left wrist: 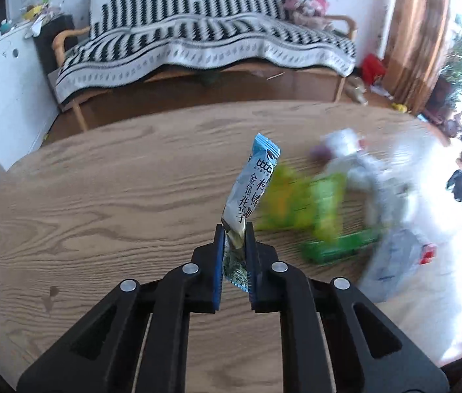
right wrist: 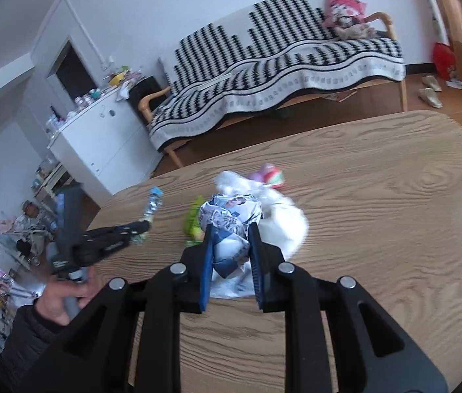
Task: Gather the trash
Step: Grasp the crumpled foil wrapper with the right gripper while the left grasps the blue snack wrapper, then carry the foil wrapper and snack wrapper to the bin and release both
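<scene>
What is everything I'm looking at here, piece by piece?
Snack wrapper: one, blue and silver, clamped in left gripper.
Crumpled printed paper: one, white and blue, clamped in right gripper.
Green wrappers: count unclear, blurred, on table.
White tissue: one heap, table middle.
Wooden table: one, light oak.
Striped sofa: one, black and white, against wall.
White cabinet: one, left of sofa.
Left gripper: black, shut.
Right gripper: black, shut.
Hand: one, holding left gripper.
</scene>
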### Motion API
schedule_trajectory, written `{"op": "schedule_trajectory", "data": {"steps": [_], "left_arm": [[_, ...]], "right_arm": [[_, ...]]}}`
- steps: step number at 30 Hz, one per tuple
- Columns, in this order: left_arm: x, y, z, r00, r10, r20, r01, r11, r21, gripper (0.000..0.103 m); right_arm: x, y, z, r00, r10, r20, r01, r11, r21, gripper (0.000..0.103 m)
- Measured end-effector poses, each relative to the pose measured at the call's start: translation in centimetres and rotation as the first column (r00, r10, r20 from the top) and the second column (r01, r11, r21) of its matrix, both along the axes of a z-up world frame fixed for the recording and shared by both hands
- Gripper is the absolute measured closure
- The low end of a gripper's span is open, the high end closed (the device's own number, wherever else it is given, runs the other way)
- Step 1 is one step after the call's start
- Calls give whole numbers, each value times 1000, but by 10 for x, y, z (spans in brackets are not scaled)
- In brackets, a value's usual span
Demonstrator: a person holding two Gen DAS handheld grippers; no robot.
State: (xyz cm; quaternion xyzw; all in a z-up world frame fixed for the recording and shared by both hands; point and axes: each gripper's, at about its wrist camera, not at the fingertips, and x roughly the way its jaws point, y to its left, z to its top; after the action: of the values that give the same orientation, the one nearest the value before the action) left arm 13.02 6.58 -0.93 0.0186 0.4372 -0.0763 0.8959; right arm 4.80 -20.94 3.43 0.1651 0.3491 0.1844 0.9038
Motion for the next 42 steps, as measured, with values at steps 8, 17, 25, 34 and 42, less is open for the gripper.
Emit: {"op": "schedule_trajectory", "data": {"steps": [8, 17, 25, 34, 42], "left_arm": [[-32, -124, 24, 983, -177, 40, 178, 983, -40, 92], [-79, -279, 27, 912, -408, 44, 411, 909, -76, 92], [-136, -405, 6, 800, -600, 21, 598, 794, -108, 92], [-198, -512, -41, 669, -742, -37, 732, 667, -141, 92], [-208, -554, -70, 616, -783, -90, 769, 622, -150, 92]], "right_arm": [[-45, -101, -4, 974, -226, -34, 222, 971, -87, 82], [-120, -231, -21, 872, -487, -48, 470, 860, -197, 82], [-206, -343, -58, 721, -685, -104, 644, 717, -267, 82], [-255, -422, -132, 594, -735, -329, 692, 674, -257, 82], [-258, -440, -160, 544, -720, -431, 701, 672, -237, 82]]}}
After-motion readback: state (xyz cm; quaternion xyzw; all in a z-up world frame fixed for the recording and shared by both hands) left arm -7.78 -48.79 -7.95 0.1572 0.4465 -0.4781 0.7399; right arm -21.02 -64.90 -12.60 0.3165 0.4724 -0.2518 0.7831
